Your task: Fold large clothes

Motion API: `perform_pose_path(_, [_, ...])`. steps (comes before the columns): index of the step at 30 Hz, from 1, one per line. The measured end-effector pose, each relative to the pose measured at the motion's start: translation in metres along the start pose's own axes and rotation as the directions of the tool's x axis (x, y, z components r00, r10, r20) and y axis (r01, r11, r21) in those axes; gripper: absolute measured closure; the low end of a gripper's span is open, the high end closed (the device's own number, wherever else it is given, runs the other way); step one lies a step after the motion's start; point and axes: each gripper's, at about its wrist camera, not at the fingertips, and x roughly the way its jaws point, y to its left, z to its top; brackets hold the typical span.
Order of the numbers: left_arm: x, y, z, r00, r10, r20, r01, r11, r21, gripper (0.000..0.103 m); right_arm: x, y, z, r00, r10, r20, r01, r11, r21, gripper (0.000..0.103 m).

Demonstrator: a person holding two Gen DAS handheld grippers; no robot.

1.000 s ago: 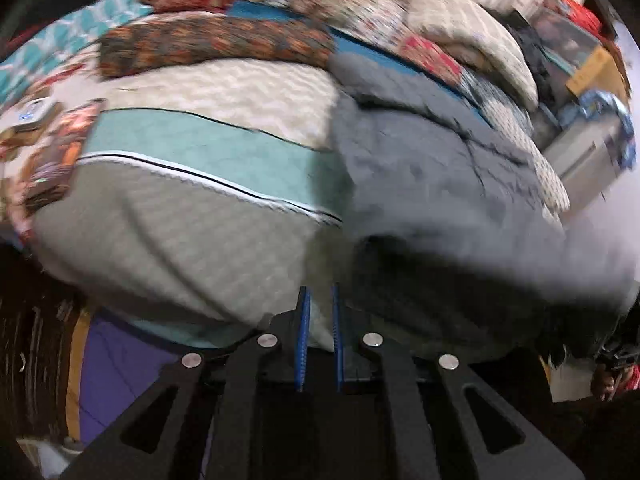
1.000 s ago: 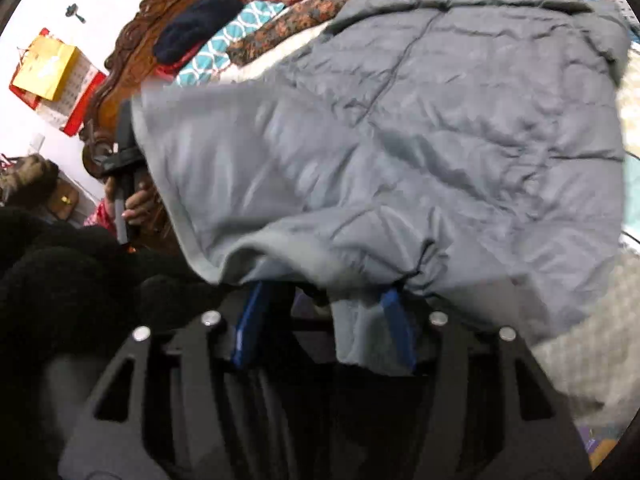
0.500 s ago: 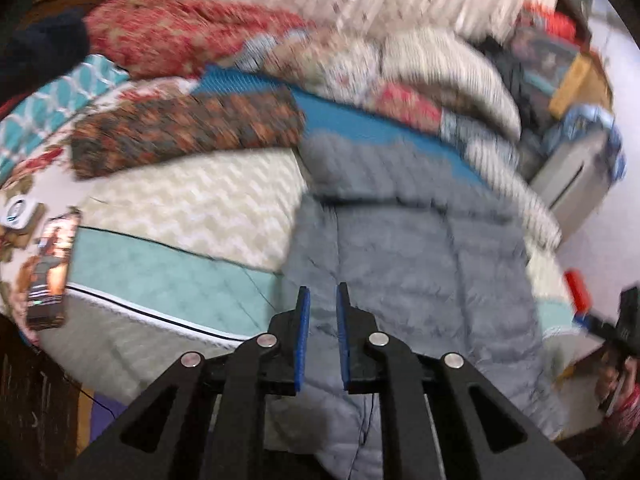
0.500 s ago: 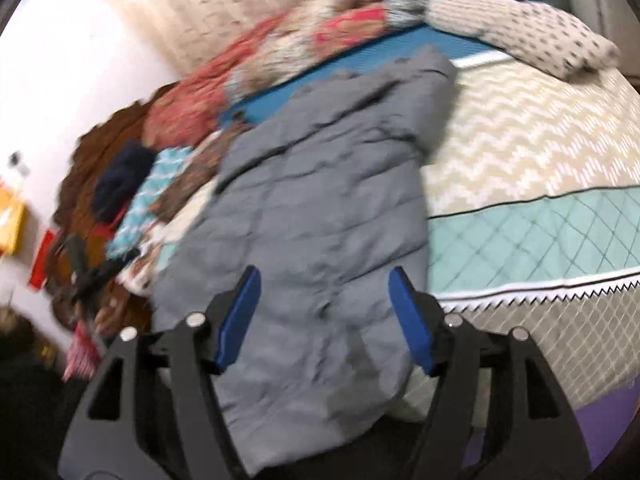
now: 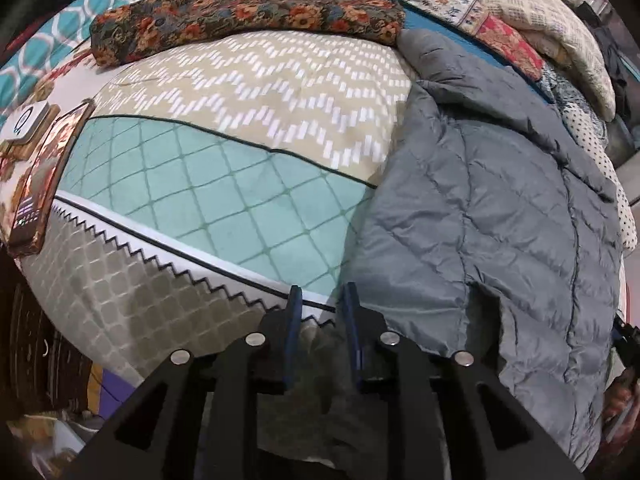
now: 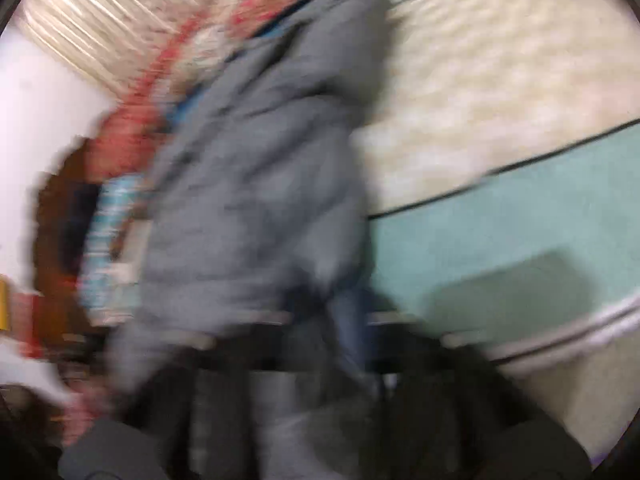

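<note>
Although the grey quilted jacket (image 5: 500, 216) lies spread lengthwise on the bed's patterned bedspread (image 5: 224, 184), its hem hanging over the near edge, no fold shows in it, so by my judgement the folding is barely begun. Slightly parted, the left gripper (image 5: 320, 304) has its blue jaws at the jacket's near corner with nothing firmly pinched. Blur hides the right gripper (image 6: 352, 320), so whether its jaws grip the fabric I cannot tell. A floral cushion (image 5: 240, 12) and a phone (image 5: 44, 176) lie beyond.
</note>
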Motion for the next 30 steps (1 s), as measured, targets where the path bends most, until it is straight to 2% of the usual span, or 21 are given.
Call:
perform_pose_path(1, [0.0, -0.005, -0.001, 1.0, -0.008, 0.012, 0.007, 0.999, 0.031, 0.102, 0.003, 0.015, 0.0, 0.999, 0.038, 0.007, -0.038, 0.999, -0.022, 0.099])
perform_pose_path(2, [-0.003, -0.012, -0.001, 1.0, -0.01, 0.02, 0.008, 0.998, 0.059, 0.099, 0.008, 0.04, -0.002, 0.997, 0.082, -0.002, -0.082, 0.993, -0.085, 0.099])
perform_pose_path(4, [-0.011, -0.02, -0.003, 0.998, 0.007, 0.057, -0.012, 0.995, 0.099, 0.098, 0.016, 0.073, -0.008, 0.995, 0.088, -0.044, -0.094, 0.98, -0.173, 0.099])
perform_pose_path(6, [-0.019, -0.018, -0.003, 0.997, 0.01, 0.082, -0.018, 0.995, 0.093, 0.098, 0.026, 0.093, -0.016, 0.998, 0.016, -0.066, -0.033, 0.964, -0.264, 0.096])
perform_pose_path(9, [-0.031, -0.001, -0.002, 0.994, 0.009, 0.106, -0.014, 0.999, 0.048, 0.098, 0.029, 0.085, -0.021, 0.993, -0.103, -0.065, 0.078, 0.948, -0.308, 0.092])
perform_pose_path(11, [-0.036, 0.011, 0.0, 0.993, 0.028, 0.111, -0.03, 0.999, 0.019, 0.098, 0.01, 0.06, -0.012, 0.999, -0.026, -0.034, 0.019, 0.98, -0.198, 0.074])
perform_pose_path(12, [-0.042, 0.02, -0.002, 0.994, 0.028, 0.103, -0.028, 1.0, -0.006, 0.098, -0.001, 0.042, -0.006, 1.0, -0.005, 0.007, 0.006, 0.992, -0.13, 0.052])
perform_pose_path(13, [-0.043, 0.029, 0.002, 0.995, 0.006, 0.096, -0.003, 0.999, -0.037, 0.098, -0.013, 0.025, 0.001, 0.998, 0.002, 0.069, 0.001, 0.999, -0.043, 0.045])
perform_pose_path(14, [-0.045, 0.032, 0.003, 0.995, -0.006, 0.098, 0.011, 0.998, -0.055, 0.098, -0.022, 0.007, 0.008, 0.993, 0.022, 0.117, -0.027, 0.999, 0.037, 0.045])
perform_pose_path(16, [-0.053, 0.036, 0.008, 0.992, -0.024, 0.124, 0.035, 0.996, -0.084, 0.098, -0.027, -0.018, 0.022, 0.987, 0.04, 0.157, -0.062, 0.988, 0.141, 0.045])
perform_pose_path(17, [-0.056, 0.035, 0.01, 0.99, -0.031, 0.138, 0.043, 0.995, -0.085, 0.098, -0.027, -0.027, 0.029, 0.984, 0.015, 0.177, -0.048, 0.982, 0.181, 0.045])
perform_pose_path(18, [-0.059, 0.027, 0.013, 0.987, -0.046, 0.152, 0.058, 0.995, -0.079, 0.098, -0.024, -0.032, 0.038, 0.979, -0.059, 0.193, 0.019, 0.979, 0.202, 0.045])
perform_pose_path(19, [-0.059, 0.018, 0.017, 0.986, -0.063, 0.156, 0.074, 0.995, -0.063, 0.098, -0.016, -0.032, 0.045, 0.971, -0.142, 0.19, 0.106, 0.976, 0.19, 0.045])
perform_pose_path(21, [-0.053, -0.005, 0.025, 0.984, -0.094, 0.15, 0.098, 0.995, -0.018, 0.098, 0.003, -0.027, 0.051, 0.965, -0.213, 0.153, 0.195, 0.973, 0.121, 0.045])
perform_pose_path(24, [-0.04, -0.048, 0.028, 0.983, -0.139, 0.121, 0.13, 0.989, 0.076, 0.098, 0.025, -0.014, 0.052, 0.974, -0.188, 0.126, 0.179, 0.981, 0.075, 0.044])
perform_pose_path(25, [-0.033, -0.063, 0.027, 0.982, -0.151, 0.111, 0.138, 0.984, 0.113, 0.098, 0.028, -0.012, 0.05, 0.975, -0.181, 0.126, 0.174, 0.983, 0.062, 0.04])
perform_pose_path(27, [-0.019, -0.083, 0.025, 0.983, -0.158, 0.09, 0.142, 0.976, 0.163, 0.098, 0.033, 0.0, 0.044, 0.971, -0.202, 0.129, 0.198, 0.979, 0.043, 0.037])
perform_pose_path(30, [0.017, -0.1, 0.019, 0.994, -0.107, 0.012, 0.103, 0.976, 0.192, 0.098, 0.032, 0.007, 0.041, 0.973, -0.192, 0.13, 0.191, 0.981, 0.02, 0.037])
